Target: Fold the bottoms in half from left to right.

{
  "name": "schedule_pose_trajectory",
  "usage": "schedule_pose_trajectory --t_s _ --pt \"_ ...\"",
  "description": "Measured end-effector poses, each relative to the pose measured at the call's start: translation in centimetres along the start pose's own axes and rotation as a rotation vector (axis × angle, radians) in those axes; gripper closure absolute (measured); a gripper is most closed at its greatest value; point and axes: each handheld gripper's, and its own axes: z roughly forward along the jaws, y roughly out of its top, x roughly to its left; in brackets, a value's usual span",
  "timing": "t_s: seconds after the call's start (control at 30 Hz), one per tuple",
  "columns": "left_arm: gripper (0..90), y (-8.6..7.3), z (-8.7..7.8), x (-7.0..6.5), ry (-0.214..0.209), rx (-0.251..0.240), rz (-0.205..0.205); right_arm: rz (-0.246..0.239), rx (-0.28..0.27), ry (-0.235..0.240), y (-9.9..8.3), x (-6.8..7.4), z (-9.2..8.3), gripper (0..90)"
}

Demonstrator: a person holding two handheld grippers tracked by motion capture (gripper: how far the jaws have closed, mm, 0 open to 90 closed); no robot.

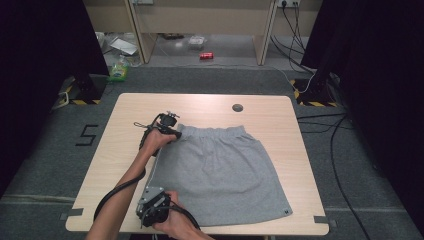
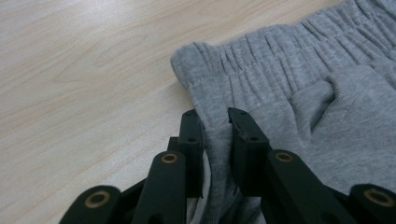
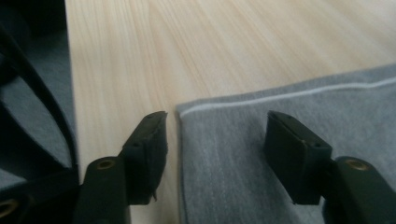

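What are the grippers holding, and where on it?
The left gripper pinches the grey shorts at the side edge just below the waistband. The right gripper stands open around a bottom corner of them, holding nothing.

Parted tongs (image 3: 217, 158) astride grey cloth (image 3: 280, 140) corner

Plain heather-grey cotton skirt (image 1: 220, 172) w/ gathered waistband, thin white line along its hem, pale beige wood-grain tabletop (image 1: 125, 150) under skirt, black matte jaws on left gripper (image 2: 215, 122) & right gripper (image 3: 217, 135), brass-coloured rivets, dark grey carpet around tabletop
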Motion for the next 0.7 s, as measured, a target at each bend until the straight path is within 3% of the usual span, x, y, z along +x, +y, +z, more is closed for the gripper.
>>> schedule_pose_trajectory --t_s 0.1,0.17,0.27,0.4,0.53,0.6,0.63,0.67,0.7 --pt "75.5 -0.1 0.0 0.0 -0.004 -0.004 -0.002 -0.011 0.002 -0.011 -0.1 0.0 -0.2 62.2" --pt "75.5 -0.1 0.0 0.1 -0.005 -0.003 -0.002 -0.019 -0.003 -0.02 -0.1 -0.3 -0.3 67.5" --pt "75.5 0.0 0.0 0.1 -0.008 0.0 -0.006 0.013 -0.012 -0.026 -0.5 -0.7 -0.6 83.3" --pt "76.1 0.2 0.0 0.2 -0.015 0.013 -0.006 0.013 -0.028 -0.02 -0.6 -1.0 -0.7 85.2" --pt "76.9 0.7 -0.2 0.3 -0.039 0.051 -0.014 0.027 -0.069 -0.019 -0.6 -1.6 -2.1 85.5" --pt "77.1 1.2 -0.8 0.3 -0.055 0.035 -0.017 0.037 -0.077 -0.017 -0.6 -1.8 -2.5 85.6" --pt "77.1 1.9 -1.9 0.2 -0.079 0.01 -0.021 0.065 -0.112 -0.019 -0.5 -2.5 -3.6 85.7" --pt "77.1 1.9 -1.9 0.2 -0.079 0.01 -0.021 0.077 -0.128 -0.022 -0.4 -2.7 -4.2 85.8" --pt "77.2 2.7 -3.1 -0.1 -0.09 -0.012 -0.019 0.076 -0.145 -0.03 -0.4 -3.0 -4.9 85.8"
